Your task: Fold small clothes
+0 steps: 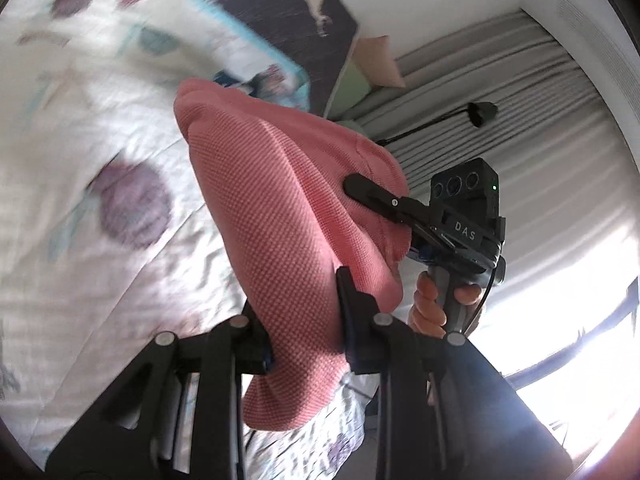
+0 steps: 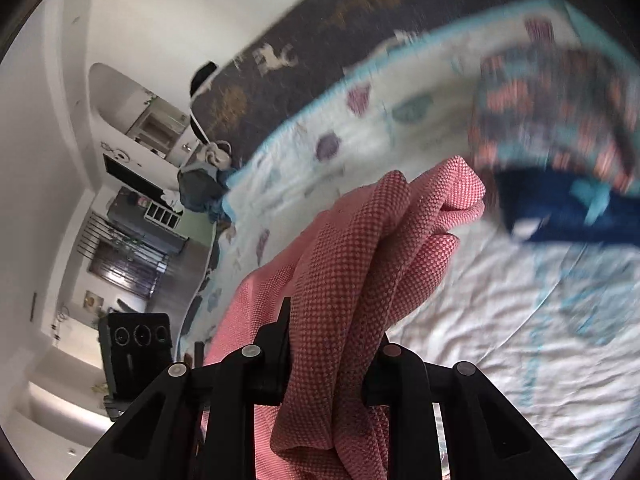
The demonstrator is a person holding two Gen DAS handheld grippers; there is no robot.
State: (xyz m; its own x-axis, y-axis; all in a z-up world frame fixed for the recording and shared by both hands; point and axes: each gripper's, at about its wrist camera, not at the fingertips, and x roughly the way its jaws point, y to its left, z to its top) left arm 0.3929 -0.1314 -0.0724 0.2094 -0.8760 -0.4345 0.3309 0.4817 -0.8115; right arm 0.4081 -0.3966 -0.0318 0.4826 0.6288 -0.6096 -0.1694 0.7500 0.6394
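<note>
Left gripper clamped tight on pink knit garment, lifted above the patterned quilt. Right gripper likewise closed on bunched pink cloth. Far right, blurred: multicoloured clothes lying on quilt.

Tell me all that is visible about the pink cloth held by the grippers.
The pink cloth is a waffle-textured knit, bunched and creased. It hangs in the air above the patterned bed cover, not laid flat. The left gripper clamps one part, the right gripper another. Its lower edge droops in loose folds.
</note>
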